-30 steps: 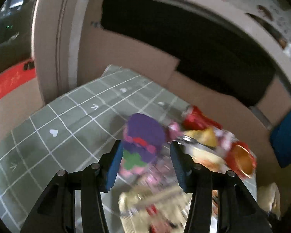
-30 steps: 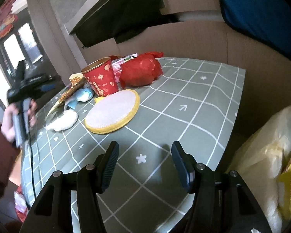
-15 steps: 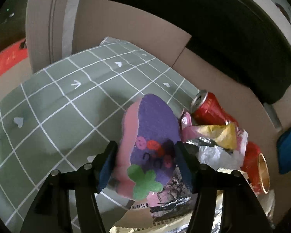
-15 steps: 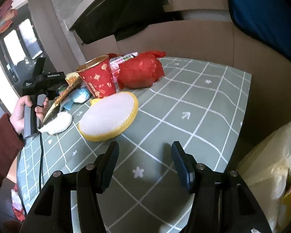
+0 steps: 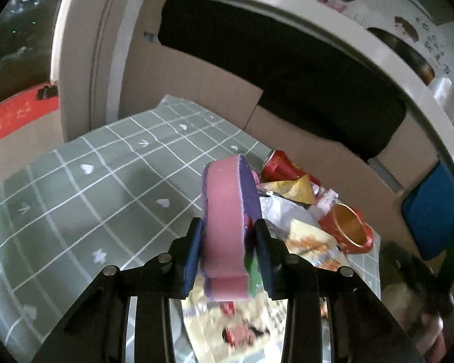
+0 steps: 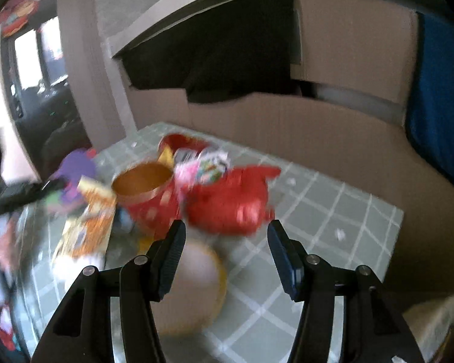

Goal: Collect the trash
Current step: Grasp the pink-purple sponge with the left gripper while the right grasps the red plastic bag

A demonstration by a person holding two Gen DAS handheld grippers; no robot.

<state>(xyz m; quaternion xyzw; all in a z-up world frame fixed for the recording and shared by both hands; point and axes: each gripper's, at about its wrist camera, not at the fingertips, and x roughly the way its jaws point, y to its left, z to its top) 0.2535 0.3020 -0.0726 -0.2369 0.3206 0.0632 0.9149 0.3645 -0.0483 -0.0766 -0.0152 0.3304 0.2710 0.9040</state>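
The left gripper has just been closing, and its blue-padded jaws now clamp a thick pink foam piece with a purple felt face, which stands on edge between them and is lifted above the grey-green checked tablecloth. In the right wrist view the same piece shows as a purple blur at the left of the pile. Just beyond it lies a heap of rubbish: a red drink can on its side, a yellow crumpled wrapper, silver foil and a red paper cup with a gold inside. The right gripper hovers with its jaws apart and nothing between them, above a round white pad with a yellow rim that lies flat on the cloth. Just past its fingertips sits a crumpled red bag, beside the upright red cup. Brown cardboard walls the table's far side.
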